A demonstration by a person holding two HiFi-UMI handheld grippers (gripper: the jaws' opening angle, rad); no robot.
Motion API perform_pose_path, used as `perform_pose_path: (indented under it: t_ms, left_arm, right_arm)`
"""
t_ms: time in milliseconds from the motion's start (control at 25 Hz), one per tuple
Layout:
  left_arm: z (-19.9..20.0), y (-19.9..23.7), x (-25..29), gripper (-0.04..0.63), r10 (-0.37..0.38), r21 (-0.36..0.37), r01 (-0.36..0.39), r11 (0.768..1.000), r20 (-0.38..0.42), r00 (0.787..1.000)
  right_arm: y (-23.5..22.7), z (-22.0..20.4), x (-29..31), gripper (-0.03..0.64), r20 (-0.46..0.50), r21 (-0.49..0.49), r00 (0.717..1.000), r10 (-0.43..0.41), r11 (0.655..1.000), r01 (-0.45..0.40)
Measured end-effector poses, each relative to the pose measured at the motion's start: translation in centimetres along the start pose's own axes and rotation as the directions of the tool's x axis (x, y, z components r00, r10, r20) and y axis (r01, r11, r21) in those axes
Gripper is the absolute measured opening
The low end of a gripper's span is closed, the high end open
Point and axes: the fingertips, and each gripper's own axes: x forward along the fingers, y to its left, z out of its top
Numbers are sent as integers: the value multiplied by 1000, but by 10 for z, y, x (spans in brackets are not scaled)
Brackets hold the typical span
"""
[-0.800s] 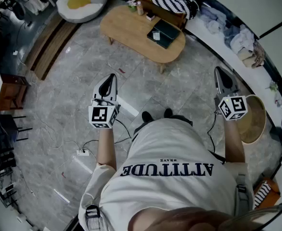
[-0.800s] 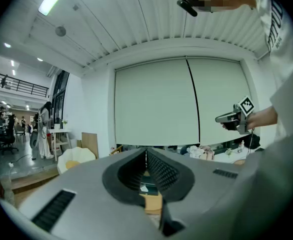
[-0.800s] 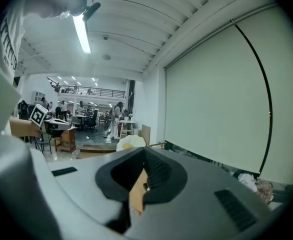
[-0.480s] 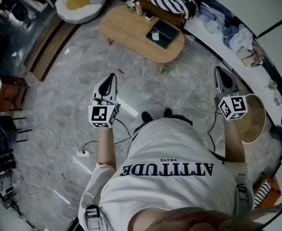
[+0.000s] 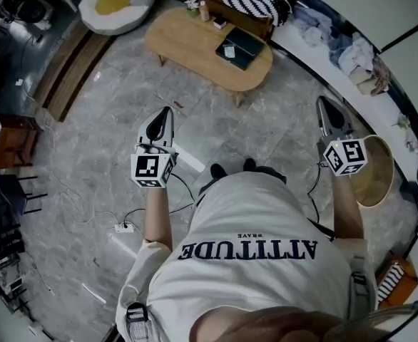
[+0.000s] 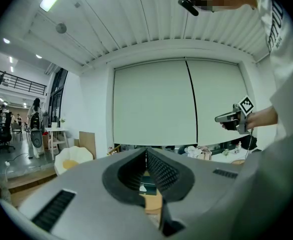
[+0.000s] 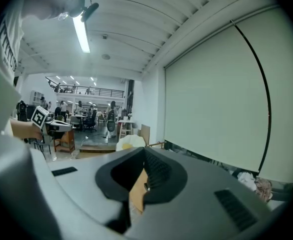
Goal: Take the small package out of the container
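Two hand-held grippers are pictured held out in front of a standing person over a grey stone-patterned floor (image 5: 109, 112), well apart from the light-wood oval tabletop (image 5: 187, 41) on which the task's things lie. The left hand-held gripper (image 5: 164, 114) is seen with its jaws brought together on nothing. The right hand-held gripper (image 5: 327, 107) is likewise closed and empty, with a round woven basket (image 5: 379, 177) standing near it on the floor. On one end of the tabletop a dark, flat rectangular container (image 5: 246, 47) is seen, and the small pale package (image 5: 230, 52) appears to lie in it by one edge, though its exact seat cannot be made out from here. The reach is judged not yet begun. For the step to be done well, the tabletop should be approached first and one pair of jaws opened before descent. The package should then be pinched from above, so that it is lifted clear without the container being dragged.
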Motion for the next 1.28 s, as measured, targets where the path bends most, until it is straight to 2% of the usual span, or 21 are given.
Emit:
perform_pose_path:
  t_ms: [880, 1160, 1280]
  left_arm:
    - [-31, 57, -47, 23, -22, -55, 21, 998, -18, 1000]
    - [-30, 67, -36, 23, -30, -114, 29, 993, -5, 1000]
    - [-32, 69, -24, 23, -31, -113, 30, 993, -13, 999]
  right_arm:
    - [78, -2, 19, 21, -15, 16, 1000, 0, 1000, 0]
    - [76, -2, 35, 23, -21, 30, 1000, -3, 1000, 4]
    - [71, -7, 49, 23, -30, 38, 999, 13, 999, -12]
